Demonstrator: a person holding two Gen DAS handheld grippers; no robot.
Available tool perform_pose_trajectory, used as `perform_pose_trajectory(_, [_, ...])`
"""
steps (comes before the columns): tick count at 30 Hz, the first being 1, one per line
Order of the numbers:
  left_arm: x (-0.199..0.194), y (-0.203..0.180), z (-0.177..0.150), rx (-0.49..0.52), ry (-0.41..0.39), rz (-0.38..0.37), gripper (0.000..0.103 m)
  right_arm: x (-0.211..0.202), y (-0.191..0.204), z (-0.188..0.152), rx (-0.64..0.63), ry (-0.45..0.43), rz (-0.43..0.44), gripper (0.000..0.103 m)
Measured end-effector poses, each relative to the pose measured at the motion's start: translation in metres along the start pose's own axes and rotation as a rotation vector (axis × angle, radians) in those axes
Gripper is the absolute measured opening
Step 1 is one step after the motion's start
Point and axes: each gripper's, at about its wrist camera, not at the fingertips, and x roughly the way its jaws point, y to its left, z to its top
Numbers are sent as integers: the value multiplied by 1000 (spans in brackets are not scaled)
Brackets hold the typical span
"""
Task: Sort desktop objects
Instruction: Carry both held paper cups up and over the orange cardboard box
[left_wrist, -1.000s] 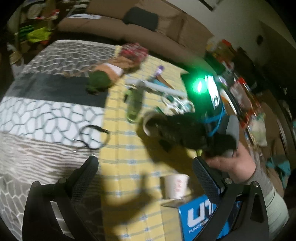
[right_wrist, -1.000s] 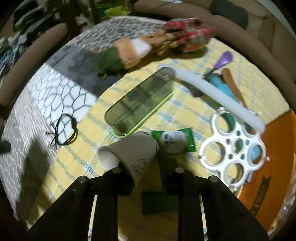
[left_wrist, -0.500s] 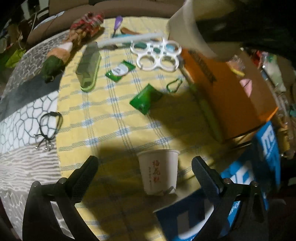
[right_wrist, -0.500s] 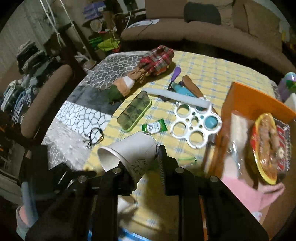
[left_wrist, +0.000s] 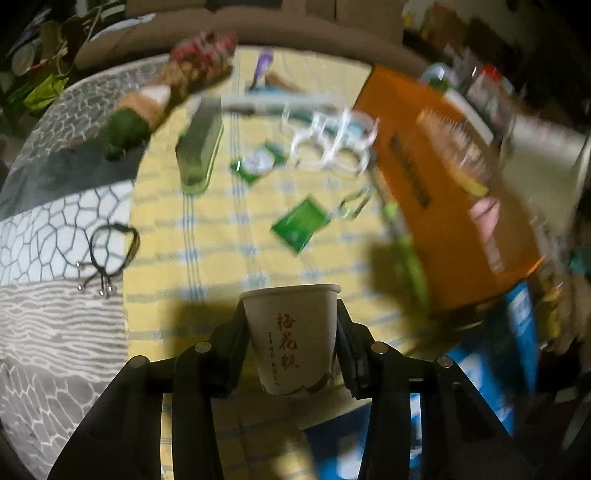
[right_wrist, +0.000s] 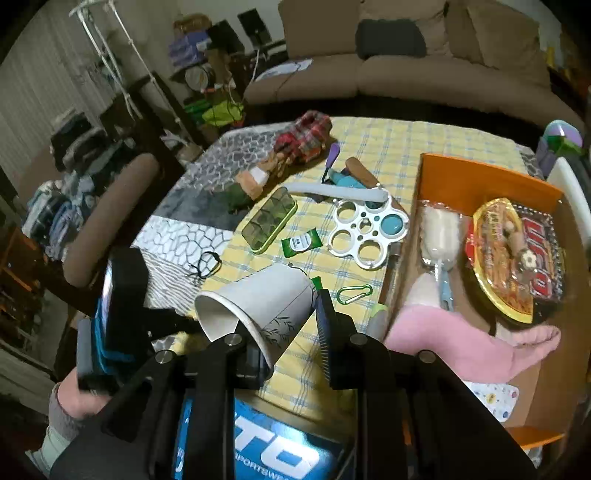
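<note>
- Cups first: left gripper (left_wrist: 291, 341) has its jaws closing around the upright printed cup (left_wrist: 291, 332); it stands between them on the yellow cloth (left_wrist: 221, 229) at the worktop's near edge, and we can't tell if the pads are pressing yet.
- Right gripper (right_wrist: 284, 325) is clamped on the plain cup (right_wrist: 255, 302), held off the worktop, above the blue box (right_wrist: 258, 443).
- Step, as we read it: gathering the two cups, probably to nest them. Next move calls for a firm left hold, then lining the plain cup's base up over the printed cup's mouth.
- Printed cup: long axis vertical, mouth up. Plain cup: tipped on its side, axis slanting, mouth toward lower left in the right view, base up-right.
- Further out: green packet (left_wrist: 301, 225), carabiner (right_wrist: 354, 294), white ring holder (right_wrist: 365, 230), orange box (right_wrist: 480, 177).
</note>
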Motion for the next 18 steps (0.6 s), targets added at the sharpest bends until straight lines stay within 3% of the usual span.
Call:
perform_pose_trajectory(3, [-24,-16,12,-24,-87,-107,43,-24,-22,-4,37,-35,-8,21])
perform_pose_trajectory(6, [-32,-50,29,-9,-118,-190,44,-46,-46,-6,67,-57,-48,21])
perform_pose_trajectory(11, [-37,-136,71,151,-130,-143,44,-85,-106,0,98,-65,-178,21])
perform_pose_trajectory(18, [22,-214,143,165,-53,-135,44,-92,-190,32,115,-25,-340,22])
